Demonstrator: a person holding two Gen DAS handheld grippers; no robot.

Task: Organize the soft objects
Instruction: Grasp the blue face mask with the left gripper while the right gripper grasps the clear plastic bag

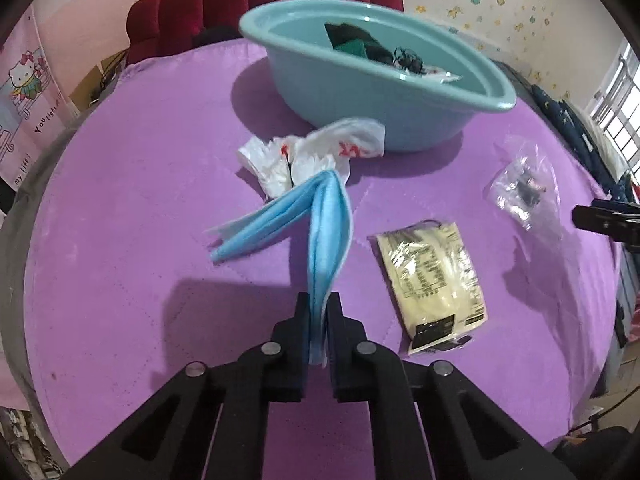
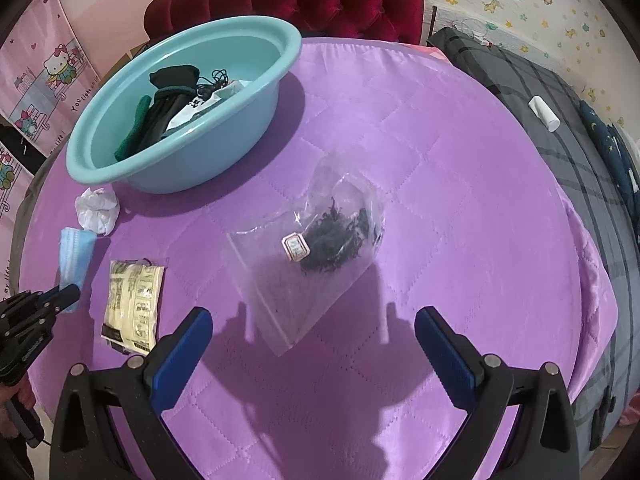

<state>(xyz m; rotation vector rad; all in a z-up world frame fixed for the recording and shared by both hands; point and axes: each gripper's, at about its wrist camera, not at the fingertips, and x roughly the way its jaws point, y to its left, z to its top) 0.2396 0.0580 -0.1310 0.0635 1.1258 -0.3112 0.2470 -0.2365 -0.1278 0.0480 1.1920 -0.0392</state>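
Both grippers busy: left gripper (image 1: 318, 308) clamped on blue mask (image 1: 328, 220), lower centre; right gripper (image 2: 314, 332) spread above clear bag (image 2: 308, 256). I lift slowly toward basin (image 1: 472, 80), upper centre.

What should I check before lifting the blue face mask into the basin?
1. Left gripper shut on the blue face mask: ok.
2. Mask clear of the white plastic bag: cannot tell; its far end overlaps the bag.
3. Room in the teal basin: ok; dark items fill only part.
4. Right gripper out of the way: ok; jaws open, empty, over the clear bag of dark pieces.
5. Yellowish packet clear of the mask: ok.
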